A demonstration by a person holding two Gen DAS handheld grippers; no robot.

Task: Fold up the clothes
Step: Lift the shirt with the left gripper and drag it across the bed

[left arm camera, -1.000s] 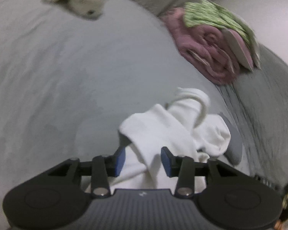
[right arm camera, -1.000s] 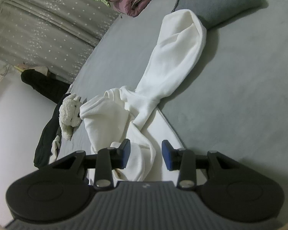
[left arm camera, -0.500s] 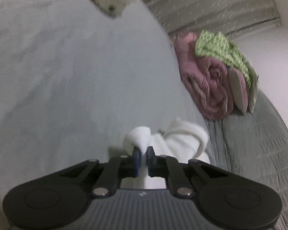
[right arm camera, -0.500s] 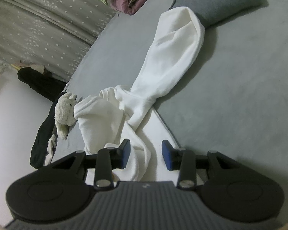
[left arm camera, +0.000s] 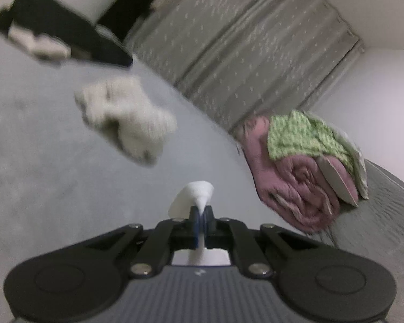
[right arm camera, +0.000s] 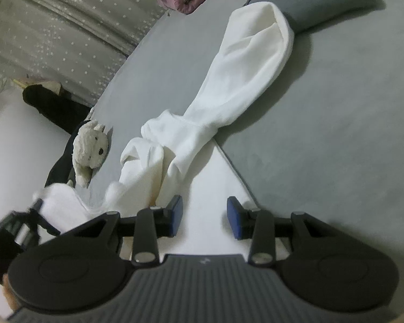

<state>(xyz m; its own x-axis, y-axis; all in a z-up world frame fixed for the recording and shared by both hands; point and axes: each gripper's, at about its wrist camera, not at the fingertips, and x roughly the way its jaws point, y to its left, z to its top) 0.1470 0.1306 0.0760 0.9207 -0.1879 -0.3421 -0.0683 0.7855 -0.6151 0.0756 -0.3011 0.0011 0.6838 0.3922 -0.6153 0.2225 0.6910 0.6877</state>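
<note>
Where jaws gaped — left tool (left arm camera: 201, 215) pinching garment (left arm camera: 195, 192)

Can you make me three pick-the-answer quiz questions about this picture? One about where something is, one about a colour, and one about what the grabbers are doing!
1. Where is the stuffed toy?
A. on the grey bed, near its edge
B. on top of the pillow
C. inside a grabber

2. What colour is the garment spread on the bed?
A. red
B. white
C. black

3. What is the left gripper doing?
A. wide open over bare bed
B. pinching a bit of white cloth
C. holding the toy

Answers:
1. A, it lies on the grey cover beside the garment, close to the bed's edge.
2. B, the long sleeve and body are white.
3. B, its blue pads are shut with white cloth poking out, while the right gripper stands open above the garment.
</note>
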